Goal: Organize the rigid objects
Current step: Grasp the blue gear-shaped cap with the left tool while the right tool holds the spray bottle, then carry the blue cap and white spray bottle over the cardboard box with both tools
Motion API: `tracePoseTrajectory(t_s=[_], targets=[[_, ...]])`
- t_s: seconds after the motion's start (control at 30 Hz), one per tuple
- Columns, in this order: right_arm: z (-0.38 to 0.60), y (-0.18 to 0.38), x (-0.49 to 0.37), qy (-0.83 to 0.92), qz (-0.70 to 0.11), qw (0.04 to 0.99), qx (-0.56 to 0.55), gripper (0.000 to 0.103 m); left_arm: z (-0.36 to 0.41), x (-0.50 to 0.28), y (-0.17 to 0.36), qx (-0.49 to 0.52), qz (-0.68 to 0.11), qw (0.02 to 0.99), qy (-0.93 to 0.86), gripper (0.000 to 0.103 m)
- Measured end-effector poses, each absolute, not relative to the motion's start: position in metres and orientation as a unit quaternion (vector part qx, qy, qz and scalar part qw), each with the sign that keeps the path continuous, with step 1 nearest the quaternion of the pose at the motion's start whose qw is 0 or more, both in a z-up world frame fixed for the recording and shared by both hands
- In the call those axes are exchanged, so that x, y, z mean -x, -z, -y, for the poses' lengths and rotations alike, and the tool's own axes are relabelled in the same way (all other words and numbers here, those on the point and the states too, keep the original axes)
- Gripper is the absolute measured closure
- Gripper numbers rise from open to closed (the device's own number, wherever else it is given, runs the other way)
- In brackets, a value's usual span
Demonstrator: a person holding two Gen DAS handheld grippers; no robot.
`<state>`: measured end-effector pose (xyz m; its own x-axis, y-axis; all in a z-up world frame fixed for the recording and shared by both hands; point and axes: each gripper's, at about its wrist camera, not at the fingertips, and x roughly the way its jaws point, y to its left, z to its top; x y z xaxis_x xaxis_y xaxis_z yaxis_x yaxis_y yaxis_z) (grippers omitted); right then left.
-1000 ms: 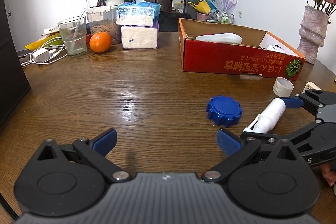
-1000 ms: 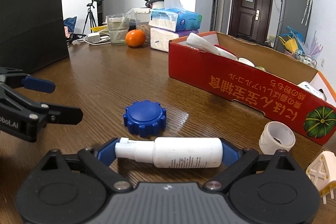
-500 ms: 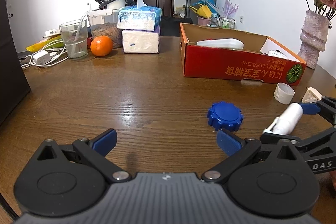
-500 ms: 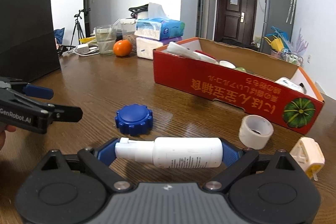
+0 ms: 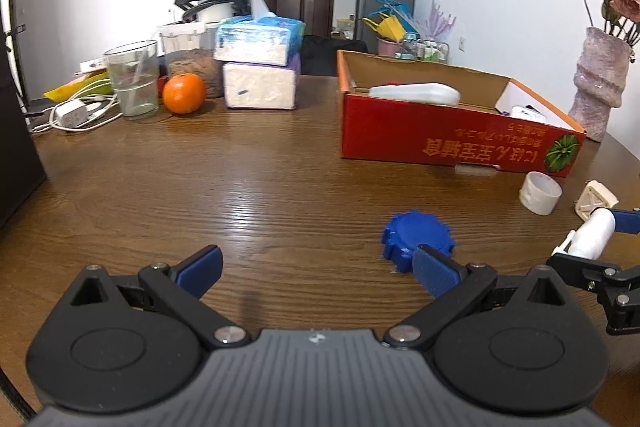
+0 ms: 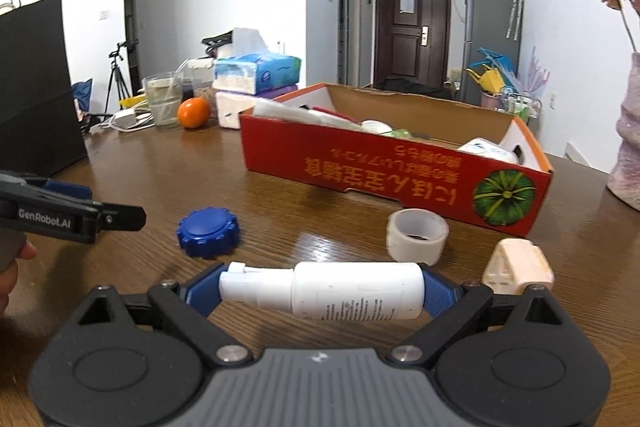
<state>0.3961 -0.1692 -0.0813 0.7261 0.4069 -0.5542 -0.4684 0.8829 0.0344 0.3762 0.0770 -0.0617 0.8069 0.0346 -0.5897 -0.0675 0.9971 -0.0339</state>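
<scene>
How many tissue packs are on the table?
2, stacked behind the orange: a blue pack on top of a white pack. Clutter there may hide more.

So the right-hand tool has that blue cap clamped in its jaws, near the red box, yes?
Not the blue cap; it lies loose on the table. The right gripper clamps the white spray bottle end to end, near the red box, as the right wrist view shows.

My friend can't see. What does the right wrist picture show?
The right gripper holds a white spray bottle sideways by its ends, over a brown table. Ahead lie a blue cap, a tape roll and a cream plug, with a red box of things behind them.
</scene>
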Motion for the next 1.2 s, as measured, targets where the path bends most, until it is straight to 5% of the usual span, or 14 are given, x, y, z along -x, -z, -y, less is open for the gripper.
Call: tracePoseTrajectory(t_s=[0.83,0.93,1.07,1.2], targets=[[0.212,0.072,-0.407,-0.192,-0.272,0.943,0.003,0.006,-0.01,-0.424,0.083,-0.002,-0.341,0.939,-0.042,0.001],[0.213,0.074,-0.409,-0.186,-0.276,0.943,0.001,0.006,-0.008,-0.426,0.084,-0.006,-0.342,0.939,-0.039,0.014],[0.214,0.076,-0.41,-0.183,-0.278,0.943,0.001,0.006,-0.006,-0.425,0.084,-0.007,-0.339,0.94,-0.023,0.05],[0.214,0.077,-0.41,-0.181,-0.279,0.943,0.001,0.006,-0.006,-0.423,0.082,-0.009,-0.335,0.942,-0.023,0.049]])
